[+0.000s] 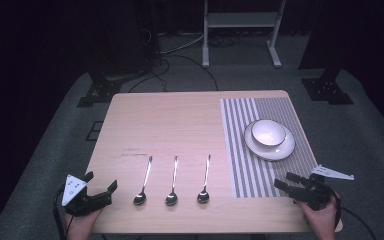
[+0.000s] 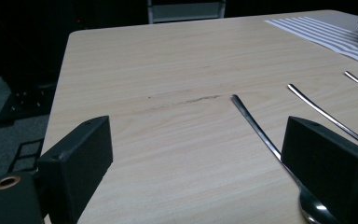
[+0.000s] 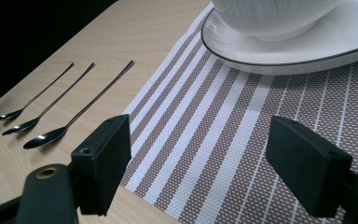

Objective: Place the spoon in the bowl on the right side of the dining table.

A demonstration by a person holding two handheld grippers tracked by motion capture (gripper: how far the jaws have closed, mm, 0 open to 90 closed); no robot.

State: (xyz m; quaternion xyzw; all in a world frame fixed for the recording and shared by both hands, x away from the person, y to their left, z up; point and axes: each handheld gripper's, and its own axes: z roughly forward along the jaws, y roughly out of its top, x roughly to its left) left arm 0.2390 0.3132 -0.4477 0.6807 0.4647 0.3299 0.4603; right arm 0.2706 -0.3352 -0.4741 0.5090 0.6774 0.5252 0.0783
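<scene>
My left claw (image 1: 100,187) rests at the near left corner of the table (image 1: 180,120), its jaws spread wide with only bare wood between them; it grips nothing. In the left gripper view, the jaws stand apart over the tabletop, and the nearest spoon (image 2: 270,144) runs just beside the jaw on the right of that view, its bowl partly hidden behind that jaw; I cannot tell whether they touch. My right claw (image 1: 292,182) sits at the near right corner, also wide open and empty, its tips over the near edge of the striped placemat (image 1: 260,150). In the right gripper view, only the weave of the mat lies between the jaws. Beyond the left claw lie three spoons in a row near the front edge, bowls toward me and handles pointing away: the left spoon (image 1: 143,184), the middle spoon (image 1: 172,186) and the right spoon (image 1: 204,181), each apart from the next, the last one just beside the mat's left edge. Farther up the mat, beyond my right claw, a white bowl (image 1: 268,132) sits on a white plate (image 1: 280,148) with a dark rim.
</scene>
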